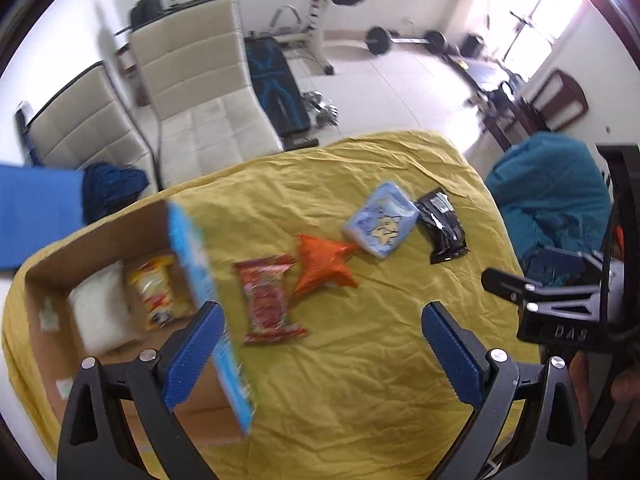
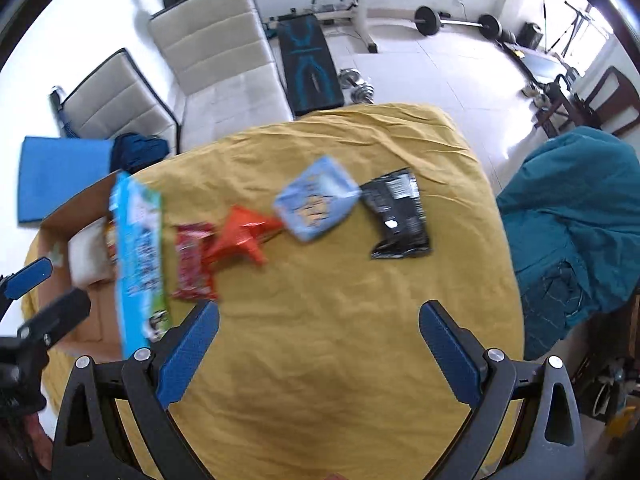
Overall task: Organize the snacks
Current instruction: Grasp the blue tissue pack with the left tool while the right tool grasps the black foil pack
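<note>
Your left gripper (image 1: 320, 344) is spread wide, nothing between the blue textured pads (image 1: 196, 356). It hovers over the yellow cloth (image 1: 360, 380); whether the left pad touches the box flap beside it, can't tell. Your right gripper (image 2: 320, 340) is equally wide open and empty, also above bare cloth.

Snacks: the cardboard box (image 1: 100, 240) sits at the left end of the table, top open. Inside it, a white pouch (image 1: 102, 312) and a yellow packet (image 1: 160, 296) lie side by side on the floor of the box. The box's right flap (image 1: 212, 320) stands up, printed light blue with graphics, between the box interior and the loose snacks.

On the cloth, left to right: a red wrapper (image 1: 270, 300) just beside the flap, an orange crumpled packet (image 1: 324, 268) overlapping its top corner, a light blue packet (image 1: 380, 220) touching the orange packet's tip, then a black glossy pouch (image 1: 442, 226) just beside the light blue one. All lie flat, soft foil or plastic, blurred by motion.

The cloth is wrinkled fabric draped over the whole table. A teal cloth-covered shape (image 2: 568, 220) sits off the right edge. Two beige padded chairs (image 2: 216, 48) stand behind the table, with a blue mat (image 2: 60, 176) on the left one. A weight bench and barbell (image 2: 456, 22) are on the tile floor beyond.
</note>
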Action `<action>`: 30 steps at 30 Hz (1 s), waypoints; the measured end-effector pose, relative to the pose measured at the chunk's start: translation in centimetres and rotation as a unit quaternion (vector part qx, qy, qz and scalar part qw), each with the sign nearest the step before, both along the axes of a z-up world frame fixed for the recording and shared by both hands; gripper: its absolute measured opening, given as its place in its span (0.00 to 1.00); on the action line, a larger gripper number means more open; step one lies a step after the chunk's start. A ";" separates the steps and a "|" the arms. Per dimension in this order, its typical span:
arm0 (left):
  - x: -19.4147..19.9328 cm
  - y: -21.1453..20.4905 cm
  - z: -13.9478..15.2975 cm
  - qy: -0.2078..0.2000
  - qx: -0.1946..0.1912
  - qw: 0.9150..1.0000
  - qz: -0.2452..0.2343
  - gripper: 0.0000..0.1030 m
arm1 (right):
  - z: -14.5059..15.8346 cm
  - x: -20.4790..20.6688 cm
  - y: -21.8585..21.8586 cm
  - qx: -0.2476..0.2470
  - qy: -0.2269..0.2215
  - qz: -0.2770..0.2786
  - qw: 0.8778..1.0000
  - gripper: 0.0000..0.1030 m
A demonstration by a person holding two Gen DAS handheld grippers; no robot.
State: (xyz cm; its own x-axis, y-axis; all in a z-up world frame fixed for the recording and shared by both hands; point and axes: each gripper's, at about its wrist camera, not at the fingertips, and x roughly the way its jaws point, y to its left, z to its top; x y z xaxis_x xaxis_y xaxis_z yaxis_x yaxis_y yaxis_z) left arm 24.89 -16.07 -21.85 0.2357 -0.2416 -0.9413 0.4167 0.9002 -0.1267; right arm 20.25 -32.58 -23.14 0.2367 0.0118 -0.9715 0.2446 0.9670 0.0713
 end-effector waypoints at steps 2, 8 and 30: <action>1.5 -2.9 -1.7 0.008 0.012 1.000 -0.027 0.98 | -1.5 1.3 -2.7 0.005 0.005 -0.001 1.000 0.99; 5.1 -9.2 -7.0 0.019 0.073 0.994 -0.082 0.98 | -9.4 6.7 -10.1 0.017 0.064 0.002 0.998 0.99; 9.0 -18.1 -20.0 0.135 0.166 0.959 -0.184 0.78 | -19.4 9.8 -17.5 0.040 0.184 -0.017 0.982 0.54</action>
State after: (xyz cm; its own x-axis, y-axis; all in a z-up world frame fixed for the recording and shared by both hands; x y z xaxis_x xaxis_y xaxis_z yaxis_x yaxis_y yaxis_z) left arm 33.92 -34.20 -41.85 -0.0718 0.0627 -0.9954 0.7067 0.7075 -0.0064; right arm 30.09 -50.12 -42.55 -0.1297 0.0899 -0.9875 0.2992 0.9530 0.0475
